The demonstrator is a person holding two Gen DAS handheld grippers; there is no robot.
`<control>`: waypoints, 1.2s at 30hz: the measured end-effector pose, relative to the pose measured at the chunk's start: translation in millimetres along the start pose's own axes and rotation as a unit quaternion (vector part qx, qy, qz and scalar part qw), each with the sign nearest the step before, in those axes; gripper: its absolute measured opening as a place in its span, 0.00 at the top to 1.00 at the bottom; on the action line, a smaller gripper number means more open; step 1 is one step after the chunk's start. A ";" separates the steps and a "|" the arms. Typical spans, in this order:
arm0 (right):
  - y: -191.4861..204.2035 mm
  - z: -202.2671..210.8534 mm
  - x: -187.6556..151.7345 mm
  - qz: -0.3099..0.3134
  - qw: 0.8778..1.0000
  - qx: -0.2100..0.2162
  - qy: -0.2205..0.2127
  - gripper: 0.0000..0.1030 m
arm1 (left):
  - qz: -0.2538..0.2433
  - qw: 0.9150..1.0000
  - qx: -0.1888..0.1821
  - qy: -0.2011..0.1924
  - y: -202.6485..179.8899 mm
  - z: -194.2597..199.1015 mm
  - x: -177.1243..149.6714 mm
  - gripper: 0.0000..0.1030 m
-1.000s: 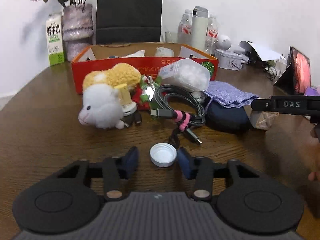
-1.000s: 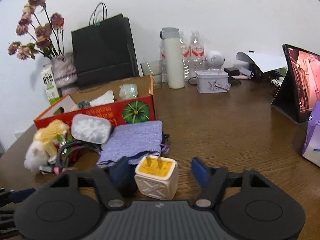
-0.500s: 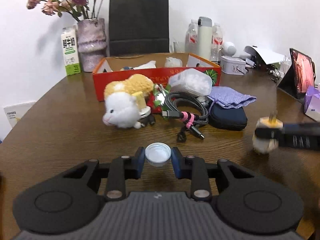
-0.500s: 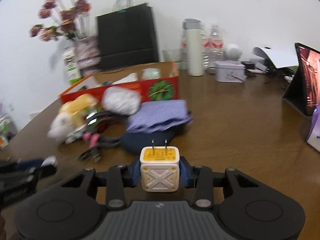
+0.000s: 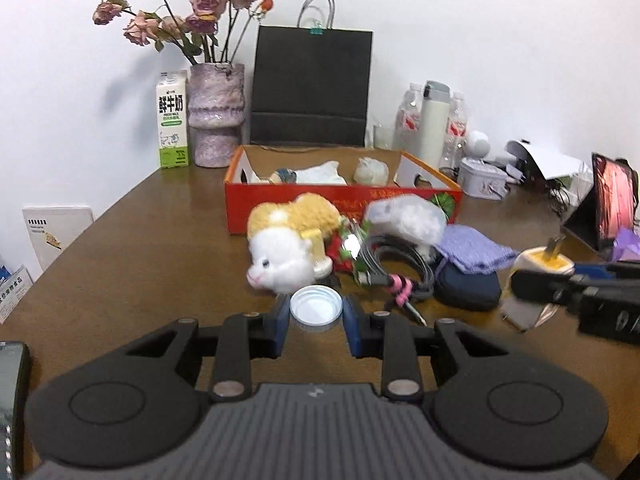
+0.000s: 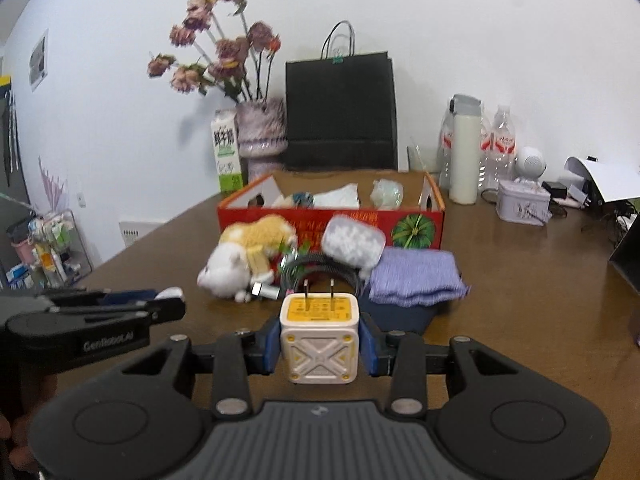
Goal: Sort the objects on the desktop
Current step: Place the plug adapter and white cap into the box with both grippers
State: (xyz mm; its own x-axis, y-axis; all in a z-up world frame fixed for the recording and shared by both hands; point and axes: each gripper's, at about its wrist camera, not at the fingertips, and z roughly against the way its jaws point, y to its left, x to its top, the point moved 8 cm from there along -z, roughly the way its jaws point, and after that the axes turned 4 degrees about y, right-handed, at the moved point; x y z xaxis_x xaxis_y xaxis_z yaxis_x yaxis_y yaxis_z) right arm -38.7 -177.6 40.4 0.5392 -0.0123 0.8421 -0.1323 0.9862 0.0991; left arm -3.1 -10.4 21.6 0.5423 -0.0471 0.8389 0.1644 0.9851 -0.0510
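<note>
1. Charger [image 6: 319,342], a second ago resting on the tabletop [image 6: 520,280], now rides clamped in the right gripper [image 6: 320,346] fingers.
2. Bottle cap [image 5: 316,313] (likewise lifted) sits clamped in the left gripper [image 5: 316,320]; the red box [image 5: 344,208] likely comes next.

Bright, even indoor light; soft shadows on the wall, fisheye bending at edges, slight motion blur

White bottle cap [image 5: 316,308] sits between blue jaw pads [image 5: 280,316]. Over on the right, a cream charger plug [image 6: 319,340] with a yellow top face and an embossed X pattern. Behind, a red box [image 6: 332,222] printed with a green pumpkin, a white-and-tan plush toy [image 5: 288,248], a lilac cloth [image 6: 414,276], a pink tie on the black cable [image 5: 400,258], all on the brown desk [image 5: 140,264].
</note>
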 end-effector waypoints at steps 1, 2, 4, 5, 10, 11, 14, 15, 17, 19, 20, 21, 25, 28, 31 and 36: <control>-3.5 0.1 7.0 -0.004 1.000 0.001 -0.005 0.64 | 0.001 1.000 0.001 -0.004 1.4 -2.0 7.2 0.72; -7.2 -1.5 13.9 -0.007 1.000 0.003 -0.010 0.64 | -0.001 1.000 0.001 -0.011 2.8 -5.2 18.3 0.72; -15.1 -7.3 36.4 -0.005 1.000 0.003 -0.024 0.64 | -0.009 0.999 -0.009 -0.041 4.4 -11.3 48.4 0.72; -18.8 -11.7 46.7 -0.004 1.000 0.002 -0.030 0.64 | -0.011 0.998 -0.011 -0.055 6.3 -16.0 64.9 0.72; -44.2 -50.3 117.1 -0.026 0.998 0.010 -0.049 0.64 | 0.000 0.999 -0.015 -0.052 17.7 -57.6 132.0 0.72; -47.4 -59.6 129.7 -0.028 0.998 0.013 -0.047 0.64 | 0.000 0.999 -0.012 -0.044 20.2 -70.0 143.3 0.72; -54.5 -102.7 169.2 -0.021 0.999 0.024 -0.012 0.64 | 0.008 1.000 -0.019 0.008 30.0 -117.0 171.0 0.72; -56.6 -121.7 181.0 -0.016 0.999 0.027 0.009 0.64 | 0.013 1.000 -0.017 0.022 34.2 -131.7 175.9 0.72; -63.2 -162.5 198.5 -0.011 0.997 0.031 0.065 0.64 | 0.001 0.999 -0.015 0.051 36.7 -167.0 183.5 0.72; -70.7 -205.2 205.9 -0.009 0.992 0.029 0.126 0.64 | -0.002 0.996 -0.007 0.084 39.3 -202.6 183.5 0.72; -74.6 -222.3 207.1 -0.010 0.989 0.022 0.148 0.64 | -0.006 0.995 -0.002 0.098 39.9 -220.7 182.8 0.72; -78.1 -239.9 206.8 -0.005 0.985 0.014 0.174 0.64 | -0.010 0.994 -0.001 0.108 39.0 -236.6 182.0 0.72; -101.0 -307.0 195.1 -0.002 0.962 -0.023 0.273 0.64 | 0.002 0.986 -0.007 0.168 30.5 -297.0 181.0 0.72; -115.8 -341.9 183.0 0.003 0.944 -0.055 0.325 0.63 | -0.002 0.983 -0.006 0.184 18.2 -332.0 186.6 0.70; -123.4 -359.5 181.1 0.023 0.942 -0.094 0.320 0.64 | 0.003 0.983 0.002 0.183 13.6 -355.2 195.4 0.56; -124.9 -359.9 203.3 0.040 0.961 -0.114 0.248 0.38 | 0.022 0.989 0.009 0.147 22.4 -343.4 207.8 0.37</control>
State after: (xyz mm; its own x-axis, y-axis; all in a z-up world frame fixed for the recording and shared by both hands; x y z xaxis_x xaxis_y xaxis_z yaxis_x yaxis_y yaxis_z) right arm 386.8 -244.0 8.4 0.8729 0.0902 0.4795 -0.0353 0.9919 -0.1223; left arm 396.2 -54.9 8.7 0.7655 -0.0474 0.6417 0.1219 0.9899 -0.0722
